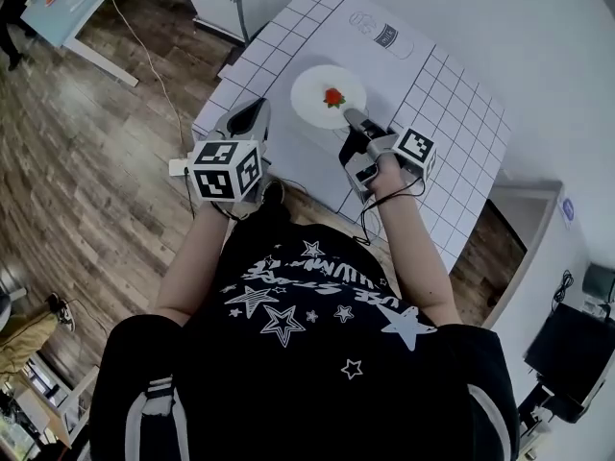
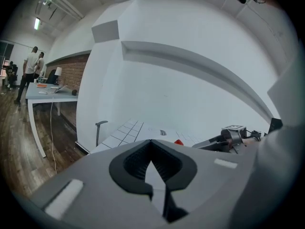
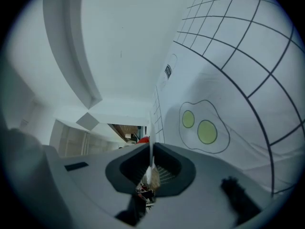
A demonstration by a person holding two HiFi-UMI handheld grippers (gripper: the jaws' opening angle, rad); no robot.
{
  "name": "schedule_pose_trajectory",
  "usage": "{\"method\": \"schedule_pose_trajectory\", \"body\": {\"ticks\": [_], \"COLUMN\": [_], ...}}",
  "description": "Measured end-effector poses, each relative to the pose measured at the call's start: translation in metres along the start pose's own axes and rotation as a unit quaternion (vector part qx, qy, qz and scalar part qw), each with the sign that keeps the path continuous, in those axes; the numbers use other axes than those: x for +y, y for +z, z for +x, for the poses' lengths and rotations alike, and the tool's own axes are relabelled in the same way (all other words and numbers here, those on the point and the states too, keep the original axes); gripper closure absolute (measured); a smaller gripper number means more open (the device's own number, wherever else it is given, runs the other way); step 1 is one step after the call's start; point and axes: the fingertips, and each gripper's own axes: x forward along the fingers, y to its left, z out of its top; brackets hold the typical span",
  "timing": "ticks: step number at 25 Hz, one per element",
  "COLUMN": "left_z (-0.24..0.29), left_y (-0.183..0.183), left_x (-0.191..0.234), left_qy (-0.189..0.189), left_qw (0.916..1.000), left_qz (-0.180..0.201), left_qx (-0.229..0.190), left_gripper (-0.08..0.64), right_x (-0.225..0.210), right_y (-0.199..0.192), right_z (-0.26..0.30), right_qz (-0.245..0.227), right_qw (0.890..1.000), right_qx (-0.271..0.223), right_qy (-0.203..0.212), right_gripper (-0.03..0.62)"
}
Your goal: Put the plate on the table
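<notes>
Firmly pinched on the white plate's (image 1: 322,83) near rim, the right gripper (image 1: 354,118) has its jaws almost together, the rim standing edge-on between them. Just beyond the fingertips a small red item (image 1: 333,96) lies at the plate's middle, over the gridded table (image 1: 461,123); whether the plate rests on it is unclear. The left gripper (image 1: 255,113), well apart from the plate, has its jaws together on nothing.

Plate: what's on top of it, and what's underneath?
One small red item sits on the plate; the right gripper clamps its near rim. Underneath, the table is covered, so contact can't be judged.
</notes>
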Motion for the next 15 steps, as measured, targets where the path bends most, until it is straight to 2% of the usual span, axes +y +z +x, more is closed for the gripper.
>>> {"method": "schedule_pose_trajectory", "body": {"ticks": [6, 15], "left_z": [0.026, 0.051], "left_y": [0.016, 0.019], "left_x": [0.027, 0.065], "left_qy": [-0.013, -0.035], "left_qw": [0.9999, 0.9988], "left_qz": [0.001, 0.009], "left_qx": [0.007, 0.034], "left_gripper": [0.551, 0.551], "right_x": [-0.004, -0.017], "right_y": [0.016, 0.021], "right_z": [0.033, 0.08], "right_qz": [0.007, 0.013], "right_qw": [1.0, 0.999], "right_qx": [-0.016, -0.035], "right_qy": [-0.018, -0.034], "right_gripper": [0.569, 0.569]}}
